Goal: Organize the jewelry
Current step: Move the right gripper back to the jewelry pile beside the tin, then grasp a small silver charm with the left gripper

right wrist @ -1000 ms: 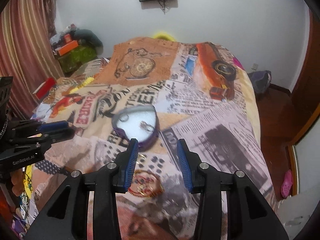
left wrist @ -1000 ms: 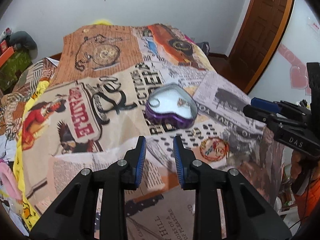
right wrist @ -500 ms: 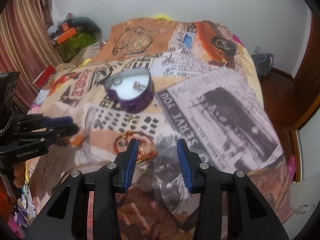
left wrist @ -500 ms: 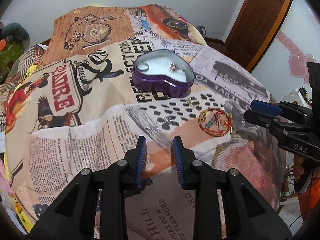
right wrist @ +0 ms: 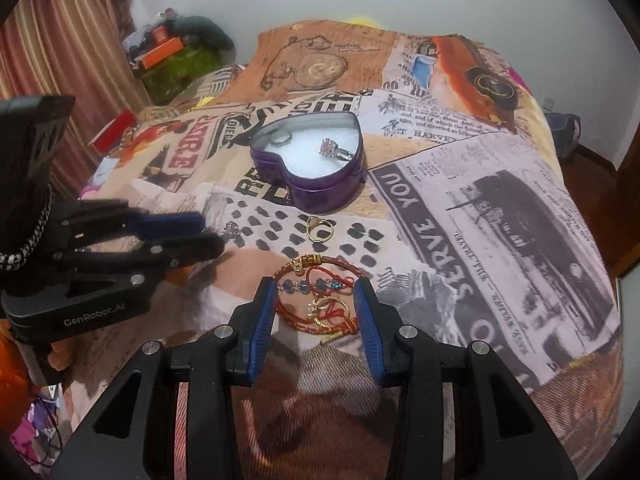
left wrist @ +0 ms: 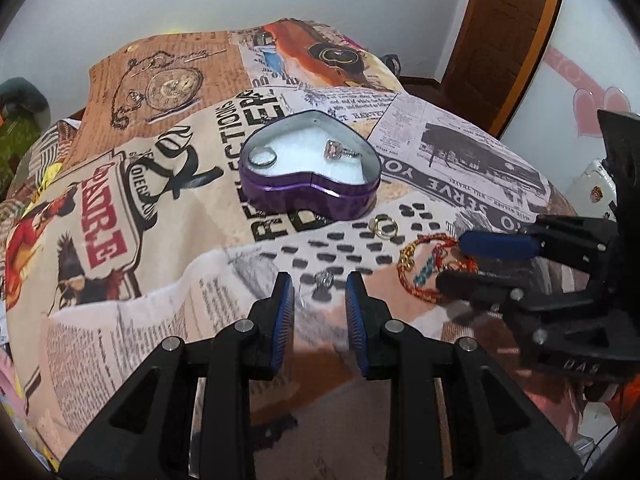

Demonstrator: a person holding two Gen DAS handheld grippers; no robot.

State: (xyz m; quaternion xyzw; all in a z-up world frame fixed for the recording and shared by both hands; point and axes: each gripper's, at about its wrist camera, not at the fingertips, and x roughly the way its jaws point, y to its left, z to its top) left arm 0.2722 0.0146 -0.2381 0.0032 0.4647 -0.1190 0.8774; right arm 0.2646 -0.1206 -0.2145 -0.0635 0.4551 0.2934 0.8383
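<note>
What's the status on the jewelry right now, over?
Left gripper open around small silver ring. Right gripper open over bracelets. Two rings already in heart tin; gold ring loose. Nothing blocking.

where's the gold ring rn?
Gold ring lies on the bedspread, just in front of the purple heart tin, between it and the bracelets; right of centre in the left-wrist view.

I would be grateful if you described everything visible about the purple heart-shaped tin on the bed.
The purple heart-shaped tin looks like thin metal, with glossy violet walls and a silvery inner rim. It stands open, with no lid in view, flat on the printed bedspread. A white padded lining fills its base. On that lining lie a plain silver band in one lobe and a ring with a pale pink stone in the other. Neither gripper touches it; a gold ring lies just outside.
</note>
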